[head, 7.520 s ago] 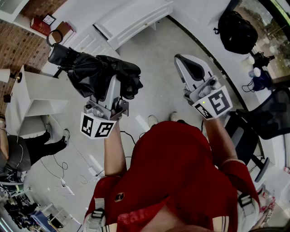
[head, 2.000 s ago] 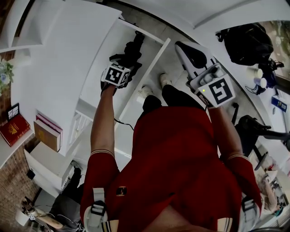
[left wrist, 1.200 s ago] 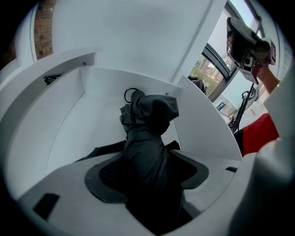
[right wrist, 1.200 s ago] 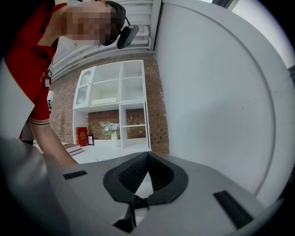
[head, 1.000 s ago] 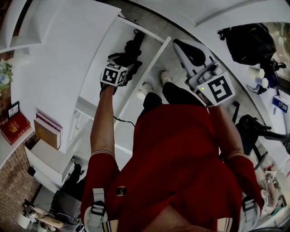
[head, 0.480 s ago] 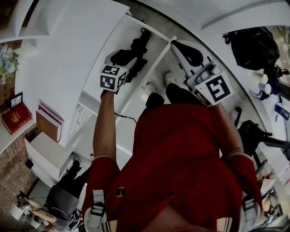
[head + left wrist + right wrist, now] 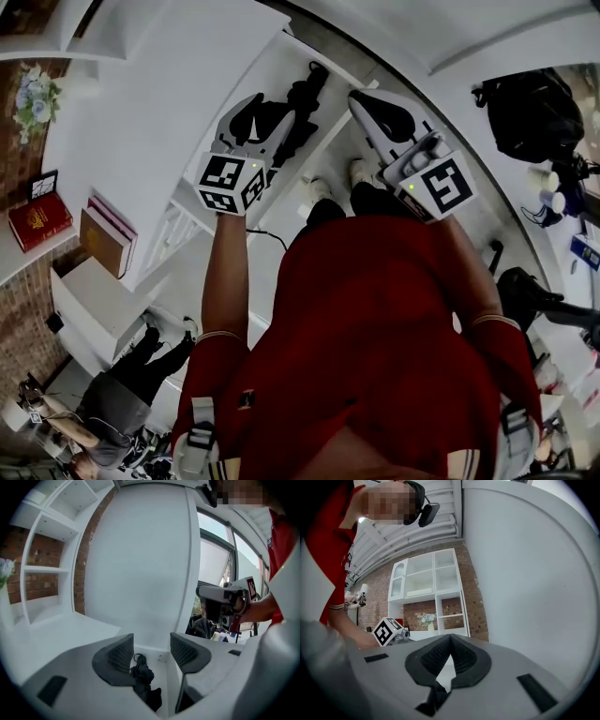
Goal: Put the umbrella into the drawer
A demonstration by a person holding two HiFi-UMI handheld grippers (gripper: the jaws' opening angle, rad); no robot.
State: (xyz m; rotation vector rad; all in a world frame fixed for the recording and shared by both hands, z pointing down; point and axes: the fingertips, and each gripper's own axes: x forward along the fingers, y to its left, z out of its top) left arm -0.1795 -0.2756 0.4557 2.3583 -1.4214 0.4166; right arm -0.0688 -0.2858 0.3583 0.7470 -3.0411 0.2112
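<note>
Head view: the black umbrella (image 7: 305,98) lies in the open white drawer (image 7: 281,61). The left claw (image 7: 267,112) is above it and does not touch it. The right claw (image 7: 367,98) is near the drawer's edge.

Left gripper view: the left claw (image 7: 152,651) is wide apart, and its jaws have just been closing a little. Nothing is held between them. The umbrella (image 7: 143,681) lies down below, inside the drawer (image 7: 161,662).

Right gripper view: the right claw (image 7: 450,644) is closed tight, tip to tip, and holds nothing. The left claw's marker cube (image 7: 388,631) shows off to the left.
</note>
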